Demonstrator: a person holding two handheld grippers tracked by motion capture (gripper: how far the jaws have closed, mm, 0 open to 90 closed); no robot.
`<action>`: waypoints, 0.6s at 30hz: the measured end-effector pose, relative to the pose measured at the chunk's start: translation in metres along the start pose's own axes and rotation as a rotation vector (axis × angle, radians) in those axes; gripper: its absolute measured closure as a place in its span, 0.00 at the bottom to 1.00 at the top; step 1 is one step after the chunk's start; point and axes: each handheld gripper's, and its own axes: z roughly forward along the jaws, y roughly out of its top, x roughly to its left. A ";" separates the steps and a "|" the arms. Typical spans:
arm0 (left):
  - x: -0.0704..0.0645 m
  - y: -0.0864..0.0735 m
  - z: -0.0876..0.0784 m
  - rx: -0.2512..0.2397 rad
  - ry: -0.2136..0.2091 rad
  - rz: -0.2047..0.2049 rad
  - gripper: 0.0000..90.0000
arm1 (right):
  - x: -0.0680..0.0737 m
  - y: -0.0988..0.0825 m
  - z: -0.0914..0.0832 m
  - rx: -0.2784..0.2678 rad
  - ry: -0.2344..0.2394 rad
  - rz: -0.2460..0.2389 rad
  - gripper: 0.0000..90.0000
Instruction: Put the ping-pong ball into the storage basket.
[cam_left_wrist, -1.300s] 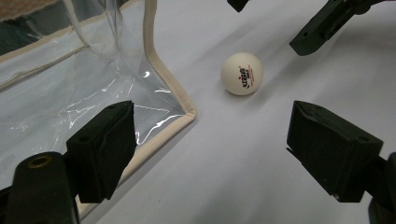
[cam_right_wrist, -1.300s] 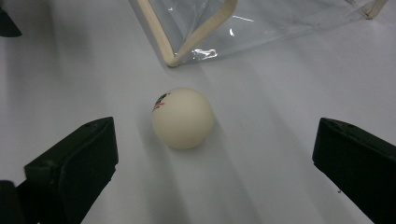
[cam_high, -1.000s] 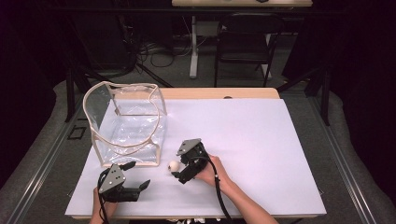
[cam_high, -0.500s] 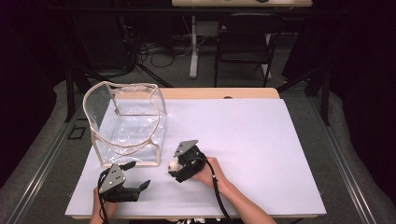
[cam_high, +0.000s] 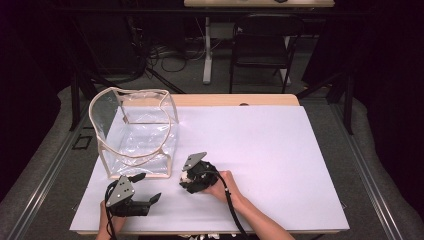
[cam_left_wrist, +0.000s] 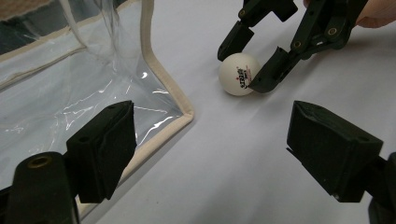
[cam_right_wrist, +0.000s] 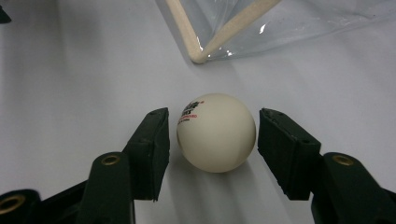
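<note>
one ball (cam_right_wrist: 216, 133) rests on the desk (cam_high: 280, 150) beside the clear bag (cam_high: 135, 132). my right gripper (cam_right_wrist: 212, 140) has just been closing around it, slight gaps remaining. lift and bagging remain.

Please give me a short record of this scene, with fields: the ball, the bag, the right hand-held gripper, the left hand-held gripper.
ball: white ping-pong ball on the white table, just outside the bag's corner
bag: clear bag with beige trim, standing open
right hand-held gripper: jaws have just been closing around the ball; small gaps remain at both pads
left hand-held gripper: open, holding nothing, beside the bag
</note>
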 end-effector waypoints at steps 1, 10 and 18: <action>0.000 0.000 0.000 0.000 0.000 0.000 0.18 | 0.000 0.000 0.000 0.001 0.001 -0.007 0.50; 0.000 0.000 0.001 0.000 -0.002 0.000 0.18 | 0.001 -0.001 0.000 0.000 0.005 -0.013 0.56; 0.000 0.000 0.000 -0.001 0.000 0.000 0.18 | -0.002 0.000 -0.008 -0.019 -0.004 0.002 0.56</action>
